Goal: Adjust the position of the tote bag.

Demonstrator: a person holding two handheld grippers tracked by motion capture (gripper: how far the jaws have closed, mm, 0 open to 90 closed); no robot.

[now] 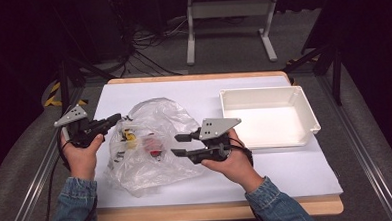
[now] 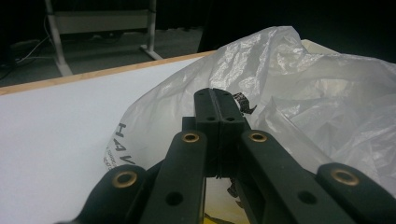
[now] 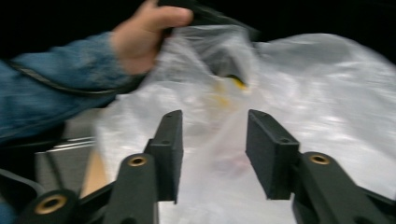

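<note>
bag: clear plastic bag (image 1: 148, 142) lies crumpled on the white sheet (image 1: 267, 172), left of middle, its long axis running from the far left corner toward the near edge of the table.
contents: small yellow and red things (image 1: 141, 141) show through the film near the bag's middle; what they are i cannot tell.
left gripper: left gripper (image 1: 102, 125) at the bag's far left rim, jaws pressed together; in the left gripper view a fold of film seems pinched at the tips, though the pinch itself is hard to make out.
right gripper: right gripper (image 1: 181, 145) just beside the bag's right edge, pointing left into it, jaws spread with nothing between them; pads (image 3: 169, 144) face the film, apart from it.
key relation: bag lies straight ahead of the right gripper, so that hand looks nearer the loose side.
tray: white tray (image 1: 304, 103) stands well apart to the right.
in the way: nothing between the right gripper and the bag.
</note>
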